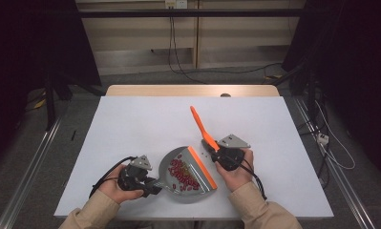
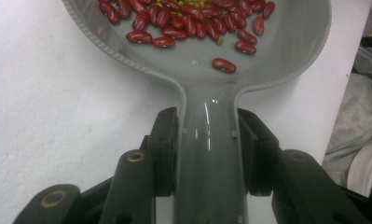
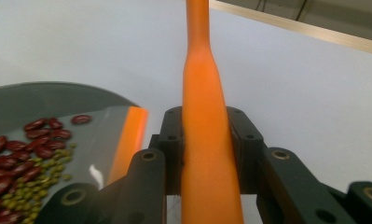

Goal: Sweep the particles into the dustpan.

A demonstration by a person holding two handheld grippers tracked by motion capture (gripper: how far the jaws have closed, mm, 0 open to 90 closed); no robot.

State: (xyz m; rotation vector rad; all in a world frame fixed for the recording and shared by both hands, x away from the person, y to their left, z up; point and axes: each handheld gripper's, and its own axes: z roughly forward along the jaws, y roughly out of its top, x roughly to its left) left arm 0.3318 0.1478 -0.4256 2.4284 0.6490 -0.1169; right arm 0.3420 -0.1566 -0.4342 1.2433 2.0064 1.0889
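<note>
We are pinching the grey dustpan (image 1: 178, 179) handle with our left gripper (image 1: 150, 185), holding red beans (image 2: 193, 21), while our right gripper (image 1: 216, 151) is clamping the orange brush handle (image 3: 207, 121).

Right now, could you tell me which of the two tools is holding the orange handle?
The right tool; it clamps the orange handle, while the left tool clamps the grey dustpan.
</note>
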